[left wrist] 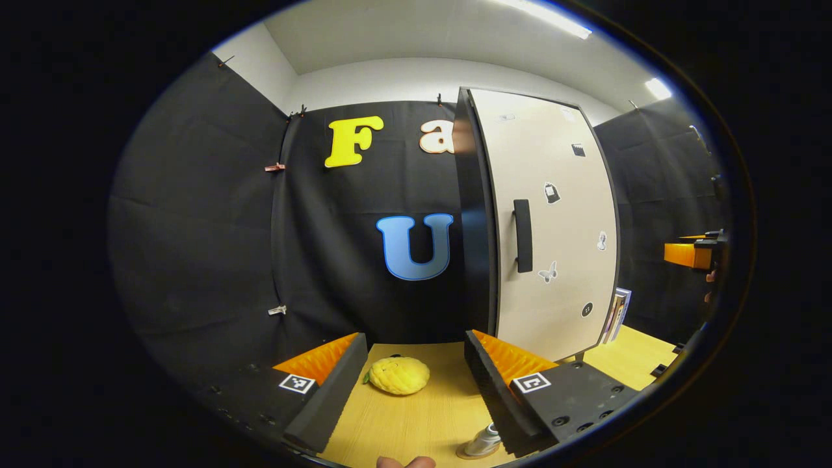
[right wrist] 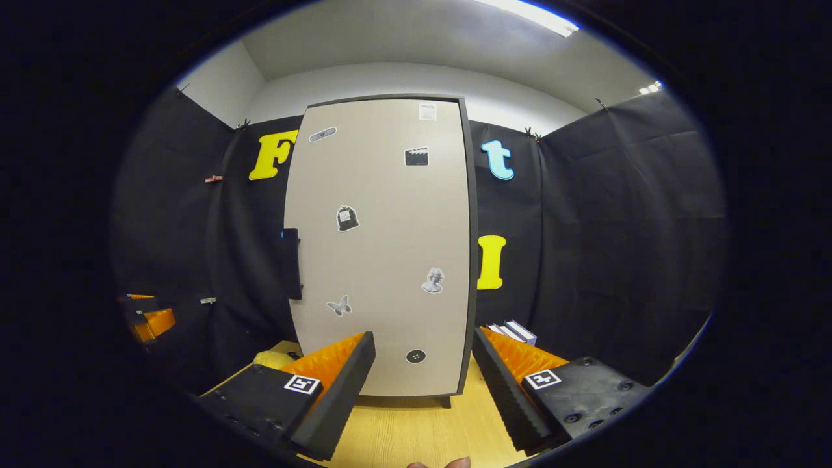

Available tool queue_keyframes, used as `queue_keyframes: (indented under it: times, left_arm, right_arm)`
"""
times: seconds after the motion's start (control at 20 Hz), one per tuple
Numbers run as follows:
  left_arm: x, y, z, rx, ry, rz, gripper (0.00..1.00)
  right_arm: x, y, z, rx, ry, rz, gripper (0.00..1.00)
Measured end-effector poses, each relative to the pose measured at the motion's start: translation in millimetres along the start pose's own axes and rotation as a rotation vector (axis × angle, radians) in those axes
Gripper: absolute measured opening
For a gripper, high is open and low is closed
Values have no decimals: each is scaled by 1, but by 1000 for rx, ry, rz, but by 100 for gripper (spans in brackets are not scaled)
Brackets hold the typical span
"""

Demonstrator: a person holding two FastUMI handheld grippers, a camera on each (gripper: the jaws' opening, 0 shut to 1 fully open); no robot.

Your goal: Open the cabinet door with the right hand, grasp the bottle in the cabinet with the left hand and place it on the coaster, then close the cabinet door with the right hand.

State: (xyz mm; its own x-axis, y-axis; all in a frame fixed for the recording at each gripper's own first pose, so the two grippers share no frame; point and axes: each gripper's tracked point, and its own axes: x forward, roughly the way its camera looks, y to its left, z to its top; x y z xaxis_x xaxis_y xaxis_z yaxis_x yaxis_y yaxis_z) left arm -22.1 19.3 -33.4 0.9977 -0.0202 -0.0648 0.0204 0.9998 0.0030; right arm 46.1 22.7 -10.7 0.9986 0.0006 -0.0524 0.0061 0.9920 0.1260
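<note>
- The right tongs [right wrist: 422, 396] are hanging open and empty, facing the closed cabinet door [right wrist: 383, 247].
- Its upright handle [right wrist: 290, 263] is sitting at the door's left edge, up and left of them.
- The left tongs [left wrist: 416, 390] are gaping empty over the worktop [left wrist: 416, 422].
- The bottle is hidden behind the door.

Beige stickered cabinet door [right wrist: 383, 247], yellow toy fruit [left wrist: 399, 375].
</note>
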Motion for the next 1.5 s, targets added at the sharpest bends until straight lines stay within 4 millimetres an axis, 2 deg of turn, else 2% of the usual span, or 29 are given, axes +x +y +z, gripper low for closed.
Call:
queue_keyframes:
  times: [1.5]
  left_arm:
    - [3, -3, -1, -2, 5, -6, 94]
  right_arm:
    - [3, -1, 0, -7, -3, 2, 98]
